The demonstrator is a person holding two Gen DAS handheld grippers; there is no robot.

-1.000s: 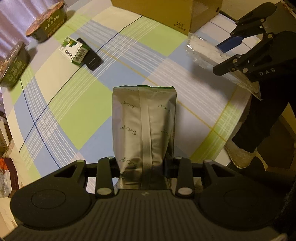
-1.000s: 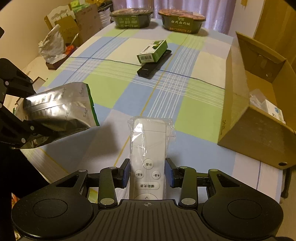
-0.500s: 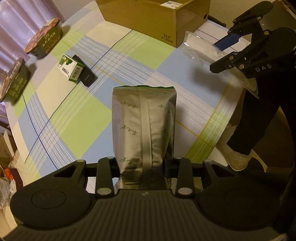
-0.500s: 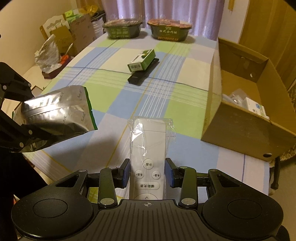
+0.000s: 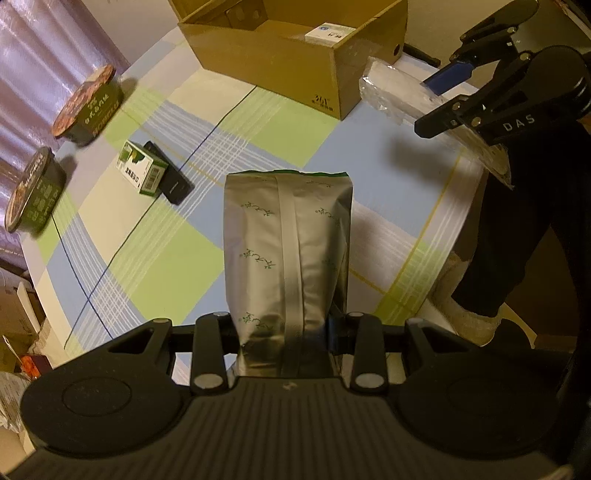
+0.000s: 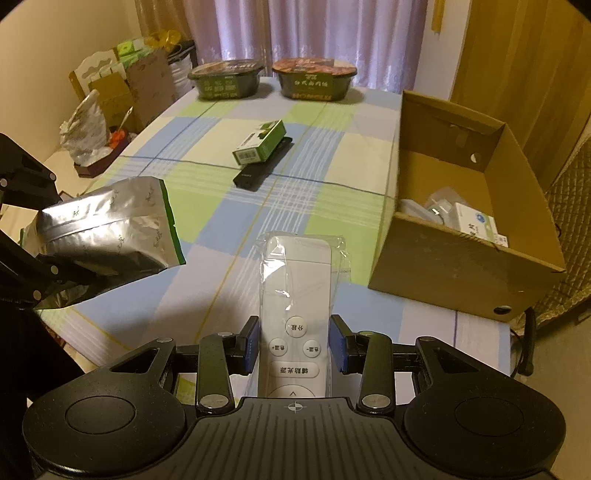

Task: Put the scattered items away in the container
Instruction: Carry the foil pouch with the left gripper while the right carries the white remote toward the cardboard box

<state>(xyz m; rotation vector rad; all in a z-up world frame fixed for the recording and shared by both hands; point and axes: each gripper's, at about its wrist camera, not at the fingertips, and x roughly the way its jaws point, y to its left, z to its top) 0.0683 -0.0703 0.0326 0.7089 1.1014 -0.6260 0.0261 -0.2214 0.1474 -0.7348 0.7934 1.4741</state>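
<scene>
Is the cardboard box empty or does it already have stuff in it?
Not empty. The cardboard box stands open-topped, with a small white carton and clear-wrapped items inside.

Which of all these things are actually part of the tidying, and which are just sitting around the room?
Part of the job:
cardboard box
silver foil pouch, held by the left gripper
bagged white remote, held by the right gripper
green carton
black remote
two instant-meal bowls

Just lying about:
paper bags beside the table
curtain
</scene>
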